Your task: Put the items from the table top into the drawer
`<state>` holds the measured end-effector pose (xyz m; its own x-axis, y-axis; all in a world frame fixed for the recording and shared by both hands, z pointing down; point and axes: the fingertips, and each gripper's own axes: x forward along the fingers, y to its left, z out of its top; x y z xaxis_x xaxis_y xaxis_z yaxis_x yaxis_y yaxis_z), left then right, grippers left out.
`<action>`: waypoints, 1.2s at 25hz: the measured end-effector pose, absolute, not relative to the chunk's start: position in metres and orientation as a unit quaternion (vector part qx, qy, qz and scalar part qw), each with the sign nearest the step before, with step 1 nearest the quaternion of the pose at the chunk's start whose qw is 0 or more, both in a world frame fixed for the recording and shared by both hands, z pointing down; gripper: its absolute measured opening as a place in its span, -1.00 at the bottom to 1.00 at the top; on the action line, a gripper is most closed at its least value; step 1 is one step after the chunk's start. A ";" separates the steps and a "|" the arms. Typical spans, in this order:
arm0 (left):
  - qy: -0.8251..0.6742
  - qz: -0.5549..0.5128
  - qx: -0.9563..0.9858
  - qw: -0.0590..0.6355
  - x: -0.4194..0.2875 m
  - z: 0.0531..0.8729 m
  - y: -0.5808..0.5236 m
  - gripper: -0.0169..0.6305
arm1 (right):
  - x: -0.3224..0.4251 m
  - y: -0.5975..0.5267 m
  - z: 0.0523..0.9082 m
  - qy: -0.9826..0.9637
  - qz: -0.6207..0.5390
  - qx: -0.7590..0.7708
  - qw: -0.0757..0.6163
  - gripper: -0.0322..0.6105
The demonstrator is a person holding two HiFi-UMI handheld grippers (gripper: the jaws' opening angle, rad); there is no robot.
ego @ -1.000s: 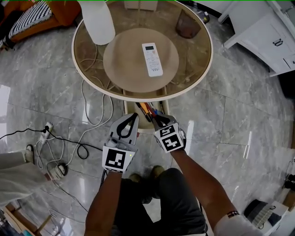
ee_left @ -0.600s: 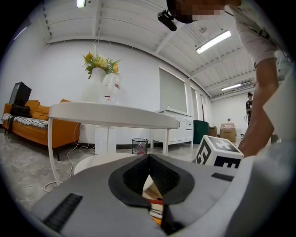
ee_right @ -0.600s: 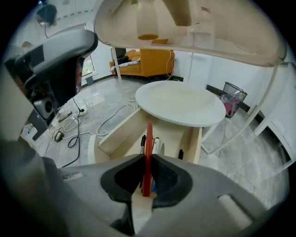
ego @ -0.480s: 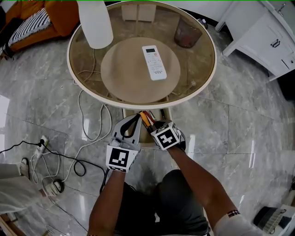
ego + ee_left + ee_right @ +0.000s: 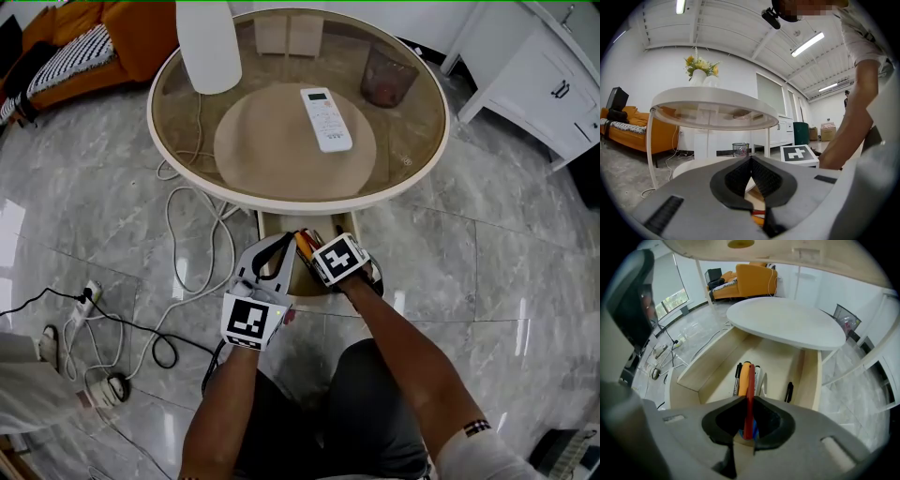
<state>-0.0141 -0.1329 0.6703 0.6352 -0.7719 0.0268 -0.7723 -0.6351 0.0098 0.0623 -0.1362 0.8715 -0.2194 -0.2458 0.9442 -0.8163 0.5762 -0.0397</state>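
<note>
The drawer (image 5: 278,223) stands pulled out under the round glass table (image 5: 412,169). My right gripper (image 5: 749,425) points steeply down over it, shut on a red pen (image 5: 750,394); in the head view only its marker cube shows on the right gripper (image 5: 339,261). In the drawer (image 5: 705,369) lie a black marker (image 5: 737,378), an orange pen (image 5: 745,376) and another black pen (image 5: 788,392). My left gripper (image 5: 281,241) is held level at the drawer's left front, and its jaws meet with nothing between them in the left gripper view (image 5: 751,160). A white remote (image 5: 325,118) lies on the table top.
A white vase (image 5: 208,37) stands at the table's far left. A wire waste basket (image 5: 386,75) shows through the glass. Cables (image 5: 183,258) trail over the marble floor at the left. A white cabinet (image 5: 553,75) is at the right, an orange sofa (image 5: 84,37) at the left.
Both grippers have sunk towards the drawer. The right one has tipped further downward with the red pen still in it.
</note>
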 end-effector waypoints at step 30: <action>-0.378 -0.018 0.925 0.013 -0.021 0.560 -0.083 -0.95 | 0.048 -0.088 0.613 -0.884 0.133 0.370 0.254 -0.89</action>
